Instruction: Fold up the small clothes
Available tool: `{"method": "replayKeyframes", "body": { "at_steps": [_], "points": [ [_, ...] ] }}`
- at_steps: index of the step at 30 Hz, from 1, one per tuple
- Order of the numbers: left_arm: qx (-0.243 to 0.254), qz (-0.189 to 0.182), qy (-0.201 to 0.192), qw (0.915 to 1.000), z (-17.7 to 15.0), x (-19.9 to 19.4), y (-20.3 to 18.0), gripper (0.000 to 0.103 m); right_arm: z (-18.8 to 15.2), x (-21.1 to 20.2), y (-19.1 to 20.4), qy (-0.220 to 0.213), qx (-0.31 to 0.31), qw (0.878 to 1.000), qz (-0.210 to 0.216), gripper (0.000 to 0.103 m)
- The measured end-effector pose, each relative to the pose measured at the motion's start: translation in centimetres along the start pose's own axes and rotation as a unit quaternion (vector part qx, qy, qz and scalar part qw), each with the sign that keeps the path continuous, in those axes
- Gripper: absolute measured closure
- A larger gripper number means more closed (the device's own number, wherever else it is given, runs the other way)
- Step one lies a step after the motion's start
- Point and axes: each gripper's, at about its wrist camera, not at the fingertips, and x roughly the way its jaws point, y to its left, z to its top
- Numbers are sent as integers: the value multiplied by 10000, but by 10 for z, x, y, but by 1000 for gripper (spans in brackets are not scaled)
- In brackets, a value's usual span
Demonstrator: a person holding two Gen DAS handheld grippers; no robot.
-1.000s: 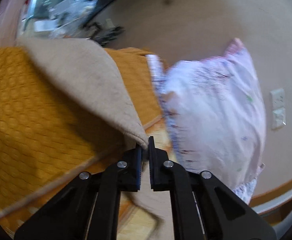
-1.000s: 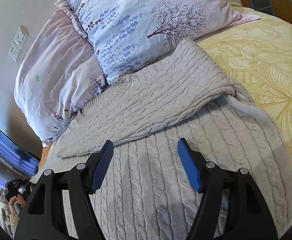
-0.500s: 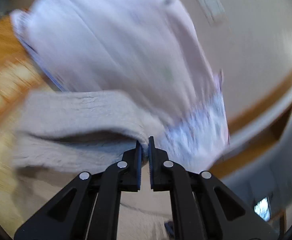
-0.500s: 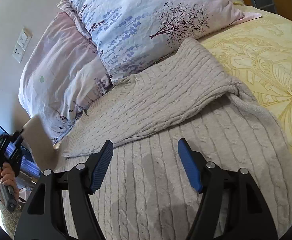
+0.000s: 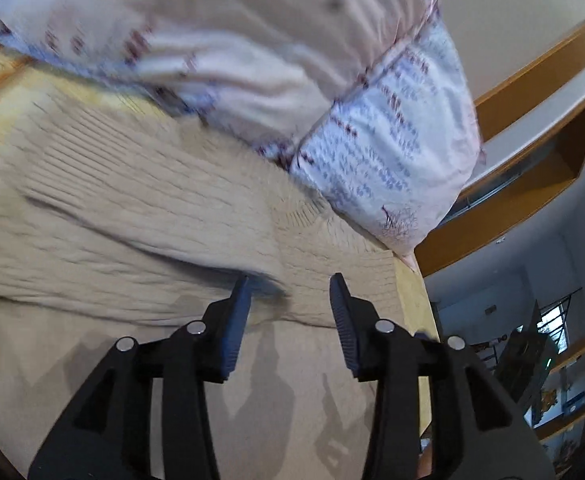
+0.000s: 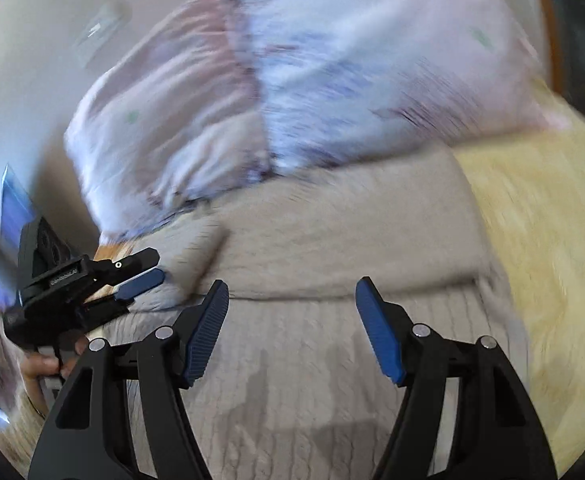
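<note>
Sweater (image 6: 312,352), a beige cable-knit, lies spread on the bed in front of you, its far edge against two floral pillows (image 6: 292,92), with both sleeves folded across the body. Your left gripper (image 5: 290,312) hovers just above the folded sleeve (image 5: 132,216); its jaws are opening, and the sleeve's edge lies just beyond the tips with no fabric between them. Your right gripper (image 6: 292,320) hangs over the sweater's body with its jaws spread wide and nothing between them.

Only the right wrist view shows your left gripper (image 6: 132,276) from the side, its blue pad beside the sleeve end at the sweater's left edge, and your left hand (image 6: 48,360) on its handle. That view also shows the pale yellow bedspread (image 6: 544,240) to the right of the sweater. Only the left wrist view shows the wooden shelving (image 5: 532,128) past the pillows and the room beyond the bed. Both views are blurred, so the knit's finer folds are hard to make out.
</note>
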Motion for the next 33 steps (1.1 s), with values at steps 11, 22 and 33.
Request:
{"method": "replayKeyframes", "body": {
  "at_steps": [11,22,33],
  "points": [
    [-656,1111,-335,9911,6,-45,90,69,12,113,145,650,-2362,9652,914,64],
    [-531,1178,-315,9911,4,-46,98,78,-16,199,204,1093,-3305,9366,399,70],
    [-583,1121,-329,9914,4,-46,100,78,28,125,124,-19,-1195,9910,602,99]
  ]
}}
